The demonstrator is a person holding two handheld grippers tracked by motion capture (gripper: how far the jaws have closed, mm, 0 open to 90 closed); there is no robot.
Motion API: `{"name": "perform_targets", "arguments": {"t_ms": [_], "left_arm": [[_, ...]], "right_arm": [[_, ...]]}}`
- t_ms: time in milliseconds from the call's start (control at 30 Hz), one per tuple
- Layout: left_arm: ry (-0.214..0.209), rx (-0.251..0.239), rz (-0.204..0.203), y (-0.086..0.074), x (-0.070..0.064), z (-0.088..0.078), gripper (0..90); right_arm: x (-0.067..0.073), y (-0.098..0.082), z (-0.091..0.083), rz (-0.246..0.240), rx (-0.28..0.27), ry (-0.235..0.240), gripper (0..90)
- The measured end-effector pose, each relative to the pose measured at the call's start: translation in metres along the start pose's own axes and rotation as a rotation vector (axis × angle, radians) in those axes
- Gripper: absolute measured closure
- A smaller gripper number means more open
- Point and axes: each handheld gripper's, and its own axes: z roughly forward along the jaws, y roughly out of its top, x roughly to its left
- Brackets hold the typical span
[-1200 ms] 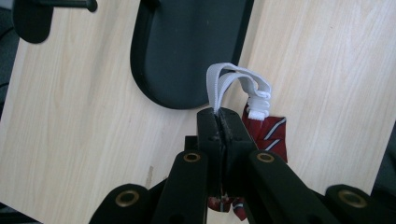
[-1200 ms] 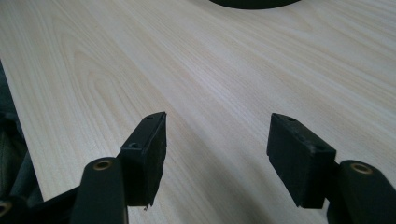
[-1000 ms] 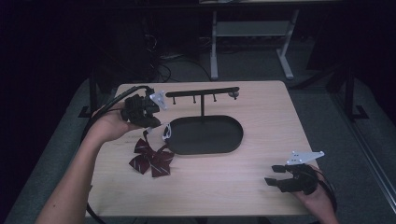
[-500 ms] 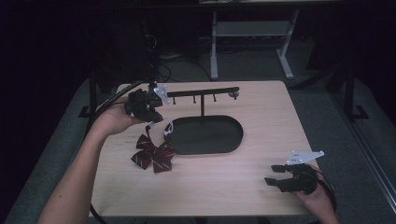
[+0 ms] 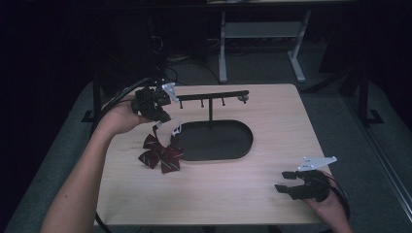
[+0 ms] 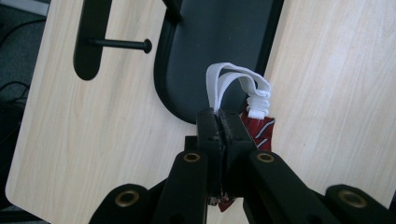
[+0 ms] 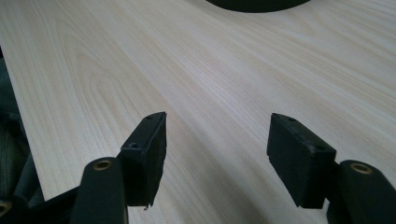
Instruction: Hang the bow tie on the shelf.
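My left hand-held gripper (image 6: 218, 122), pinching the white elastic loop (image 6: 232, 82) of the maroon striped bow (image 5: 161, 155), has lifted toward the black hook stand (image 5: 212, 95), so hanging looks next.

The bow (image 5: 161, 154) lies on the table (image 5: 252, 204), left of the stand's base (image 5: 218, 141).

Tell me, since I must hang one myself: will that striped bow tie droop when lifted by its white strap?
Probably. The bow tie looks like soft fabric, and the white strap bends in a loose loop above the left gripper. Likely light and prone to swinging.
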Motion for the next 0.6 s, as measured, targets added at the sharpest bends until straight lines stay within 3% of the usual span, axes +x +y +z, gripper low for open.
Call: {"name": "perform_targets", "arguments": {"t_ms": [333, 600], "left_arm": [[0.001, 0.016, 0.014, 0.014, 0.008, 0.001, 88.5], [0.001, 0.018, 0.000, 0.020, 0.016, 0.005, 88.5]], "right_arm": [[0.000, 0.000, 0.000, 0.002, -0.004, 0.003, 37.3], [-0.001, 0.000, 0.000, 0.006, -0.008, 0.008, 37.2]]}}
